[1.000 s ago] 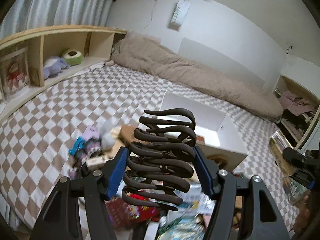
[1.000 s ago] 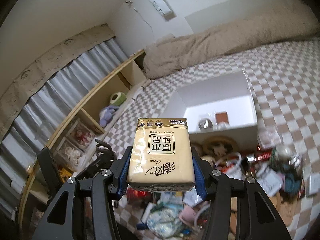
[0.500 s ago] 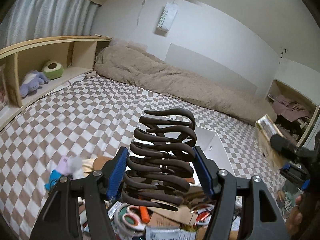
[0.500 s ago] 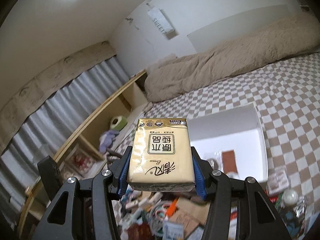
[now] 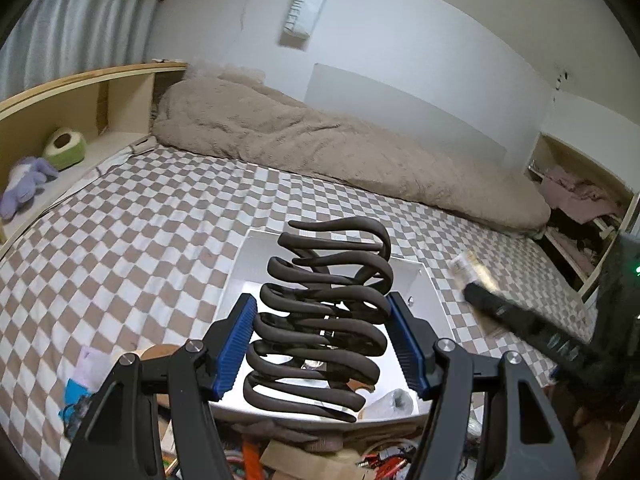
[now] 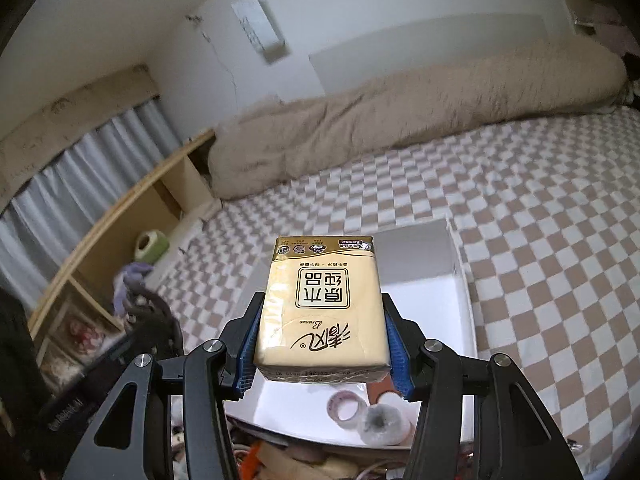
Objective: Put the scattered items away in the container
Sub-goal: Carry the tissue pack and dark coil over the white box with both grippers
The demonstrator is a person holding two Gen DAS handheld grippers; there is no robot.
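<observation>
Left wrist view: at far left a wooden shelf (image 5: pixel 100 92) holds a purple plush toy (image 5: pixel 24 184) and a green round cushion (image 5: pixel 66 148). The checkered bedspread (image 5: pixel 140 224) runs across the bed to a rolled beige duvet (image 5: pixel 320 152) along the wall. In the middle, the left gripper (image 5: pixel 322 344) pinches a dark stack of wavy hangers (image 5: pixel 324 320) between its blue pads, the stack held above the open white box (image 5: pixel 240 280) that sits on the bedspread. A roll of tape lies inside the box near its front wall. Loose clutter (image 5: pixel 280 456) lies just in front of the box. To the right, the other gripper's arm reaches in, blurred, with its yellow pack.

Right wrist view: the same shelf sits at left, with the left gripper's dark hangers blurred below it. In the centre, the right gripper (image 6: pixel 322 344) is clamped on a yellow tissue pack (image 6: pixel 322 312), label up, held over the near left part of the white box (image 6: pixel 460 308). A tape roll (image 6: pixel 346 406) and a white cylinder (image 6: pixel 384 422) rest on the box floor below the pack.
</observation>
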